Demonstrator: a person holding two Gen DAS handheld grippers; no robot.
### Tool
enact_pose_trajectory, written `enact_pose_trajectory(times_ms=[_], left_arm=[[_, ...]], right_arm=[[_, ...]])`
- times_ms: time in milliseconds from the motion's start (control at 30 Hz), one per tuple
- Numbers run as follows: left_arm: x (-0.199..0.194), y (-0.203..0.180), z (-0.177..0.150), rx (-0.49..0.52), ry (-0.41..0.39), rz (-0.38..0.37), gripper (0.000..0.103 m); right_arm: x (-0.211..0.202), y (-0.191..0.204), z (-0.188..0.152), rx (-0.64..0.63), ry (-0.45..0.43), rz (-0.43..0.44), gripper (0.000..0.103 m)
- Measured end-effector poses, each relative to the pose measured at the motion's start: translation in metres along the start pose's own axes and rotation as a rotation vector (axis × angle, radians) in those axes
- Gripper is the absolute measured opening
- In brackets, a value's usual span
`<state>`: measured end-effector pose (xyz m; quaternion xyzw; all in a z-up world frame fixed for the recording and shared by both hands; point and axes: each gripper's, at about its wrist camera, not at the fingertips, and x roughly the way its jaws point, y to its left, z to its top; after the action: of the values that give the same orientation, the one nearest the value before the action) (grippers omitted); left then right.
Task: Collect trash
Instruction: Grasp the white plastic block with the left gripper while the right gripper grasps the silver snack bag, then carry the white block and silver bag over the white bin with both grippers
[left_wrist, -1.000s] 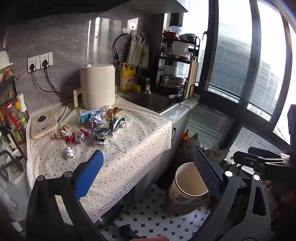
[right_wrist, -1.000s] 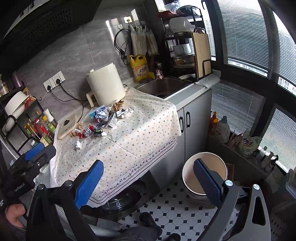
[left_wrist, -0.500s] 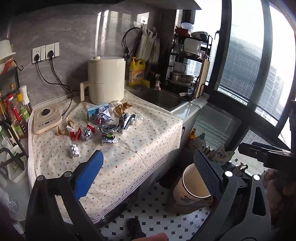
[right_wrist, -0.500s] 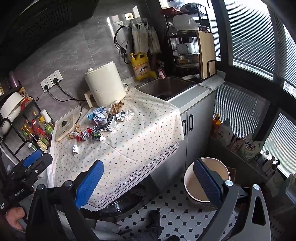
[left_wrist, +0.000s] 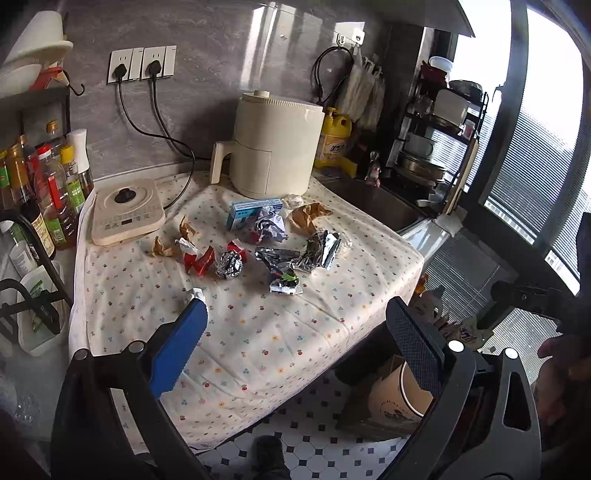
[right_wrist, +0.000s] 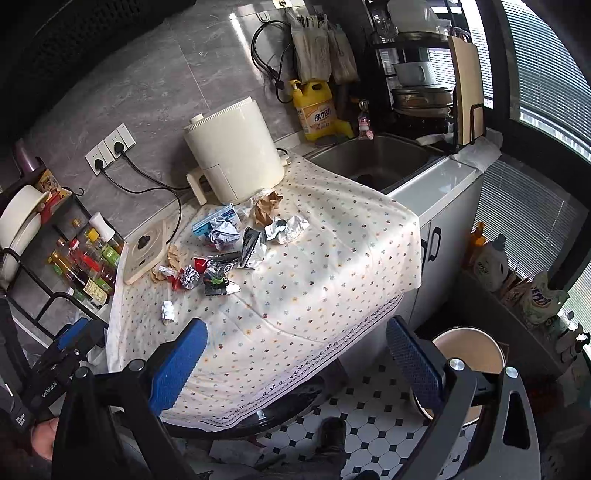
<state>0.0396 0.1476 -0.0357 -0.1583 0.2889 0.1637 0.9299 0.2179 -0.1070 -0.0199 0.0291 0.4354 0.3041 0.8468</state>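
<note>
Both cameras have drawn nearer the desk over the last second, so the litter fills more of each view and the trash bin has slid toward the lower right. Left gripper and right gripper hover off the desk's front edge with jaws spread wide and nothing between them.

Everything to collect lies in a loose cluster toward the back of the flowered cloth, just in front of the cream air fryer: a blue-and-white carton, brown crumpled paper, silver foil wrappers, a foil ball, red wrappers, and a dark snack packet. One small white blister pack sits apart, near the front left corner and closest to the left gripper. No piece looks bagged yet, so the job seems barely begun.

To do the first pick well, I would take that nearest stray piece, come down steeply, and close on the pack alone so the cloth is not pinched and dragged. The bin stands on the tiled floor below the desk's right end, so carries should swing right and low.
</note>
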Motion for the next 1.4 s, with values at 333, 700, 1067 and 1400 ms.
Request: enact_pose_trajectory(times_ms=[333,700,1067,1400], left_arm=[[0.054,0.055,0.003,-0.090,0.060,0.074,0.078],[0.126,0.111,-0.003,-0.190,0.162,0.088,0.056],[0.185,0.130,-0.016,-0.183,0.307,0.130,0.041],[0.181,0.127,0.015,-0.151,0.235,0.095,0.030]], right_arm=[[0.084,0.036,0.032,-0.070,0.080,0.047,0.088],[0.161,0.061,0.054,-0.120,0.132,0.047,0.083],[0.218,0.064,0.068,-0.111,0.177,0.030,0.074],[0.260,0.062,0.074,-0.067,0.211,0.050,0.064]])
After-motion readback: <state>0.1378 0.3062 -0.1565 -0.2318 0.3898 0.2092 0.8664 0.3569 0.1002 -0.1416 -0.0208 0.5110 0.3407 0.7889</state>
